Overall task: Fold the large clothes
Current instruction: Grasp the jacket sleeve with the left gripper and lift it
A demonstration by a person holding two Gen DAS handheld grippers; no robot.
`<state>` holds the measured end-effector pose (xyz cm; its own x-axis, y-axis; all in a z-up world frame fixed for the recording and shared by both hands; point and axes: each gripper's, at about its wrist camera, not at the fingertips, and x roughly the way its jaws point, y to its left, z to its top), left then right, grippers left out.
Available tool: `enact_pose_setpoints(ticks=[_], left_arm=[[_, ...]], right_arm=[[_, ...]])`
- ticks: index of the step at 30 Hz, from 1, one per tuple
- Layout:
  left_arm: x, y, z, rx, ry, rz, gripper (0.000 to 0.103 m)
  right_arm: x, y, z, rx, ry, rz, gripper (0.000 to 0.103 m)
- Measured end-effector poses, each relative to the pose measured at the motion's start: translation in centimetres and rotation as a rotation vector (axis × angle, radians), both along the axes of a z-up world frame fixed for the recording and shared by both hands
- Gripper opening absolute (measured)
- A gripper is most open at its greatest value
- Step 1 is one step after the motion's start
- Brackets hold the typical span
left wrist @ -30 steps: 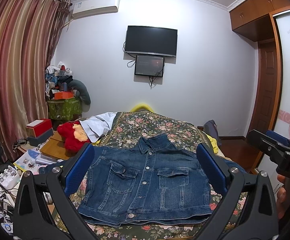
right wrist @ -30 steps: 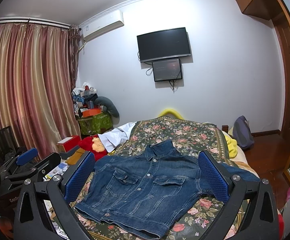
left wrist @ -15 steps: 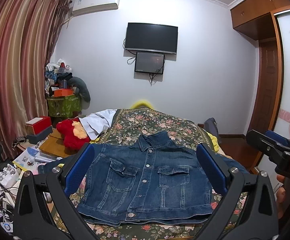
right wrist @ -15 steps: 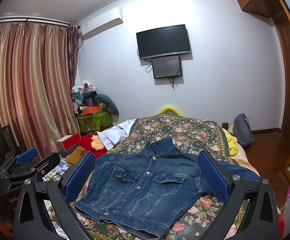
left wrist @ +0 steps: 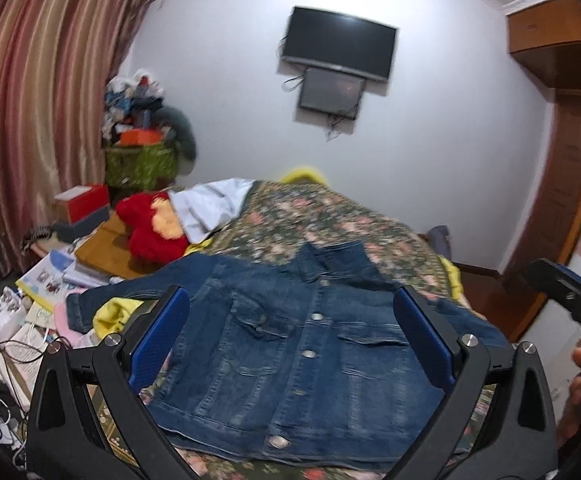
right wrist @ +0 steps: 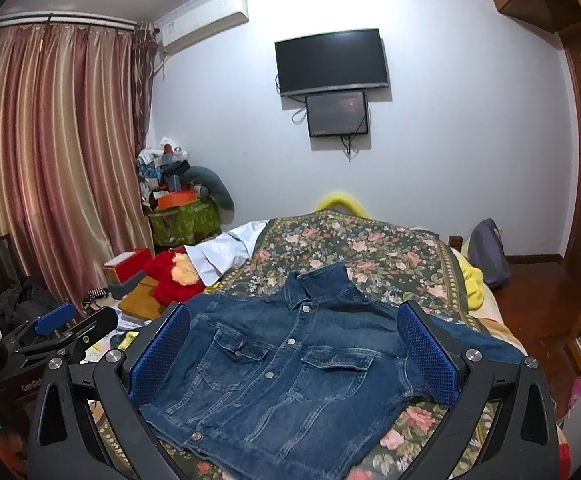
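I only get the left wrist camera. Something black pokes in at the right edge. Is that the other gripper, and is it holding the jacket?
Observer: Yes, that's it. The right wrist view shows the right gripper open, its blue pads wide apart and gripping nothing. The denim jacket lies flat on the bed beyond them.
Operator: What's the white strip cut off at the top of my picture?
Observer: A wall air conditioner, seen whole in that view.
Operator: Where's my own gripper, seen from outside?
Observer: The left gripper is to the left of the jacket, over the clutter beside the bed, and isn't touching the denim.
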<state>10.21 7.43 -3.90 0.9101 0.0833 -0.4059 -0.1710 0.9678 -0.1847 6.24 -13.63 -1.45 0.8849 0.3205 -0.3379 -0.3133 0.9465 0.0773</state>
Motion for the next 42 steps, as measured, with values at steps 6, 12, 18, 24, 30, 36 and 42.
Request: enact_pose_setpoints(ticks=[6, 12, 18, 24, 30, 36, 42], left_arm=[[5.7, 5.5, -3.7, 0.020, 0.110, 0.123, 0.103], [11.6, 12.8, -8.9, -0.033, 0.257, 0.296, 0.103], [16.8, 19.3, -14.7, -0.162, 0.409, 0.344, 0.103], [20.3, 23.1, -19.5, -0.402, 0.503, 0.270, 0.100], [22.8, 24.4, -21.0, -0.485, 0.514, 0.257, 0.093], [25.1, 25.3, -22.3, -0.417, 0.561, 0.350, 0.059], [25.2, 22.6, -19.7, -0.092, 0.539, 0.442, 0.020]], right_arm=[[6.7, 2.3, -1.7, -0.038, 0.070, -0.006, 0.103], [15.0, 5.2, -4.8, -0.119, 0.186, 0.013, 0.103], [22.5, 8.2, -9.5, -0.223, 0.298, 0.037, 0.103], [28.5, 10.7, -15.8, -0.333, 0.447, 0.117, 0.103], [32.2, 12.5, -21.3, -0.382, 0.619, 0.226, 0.103], [34.0, 13.4, -24.6, -0.372, 0.719, 0.272, 0.103], [34.2, 12.9, -25.2, -0.340, 0.761, 0.287, 0.103]])
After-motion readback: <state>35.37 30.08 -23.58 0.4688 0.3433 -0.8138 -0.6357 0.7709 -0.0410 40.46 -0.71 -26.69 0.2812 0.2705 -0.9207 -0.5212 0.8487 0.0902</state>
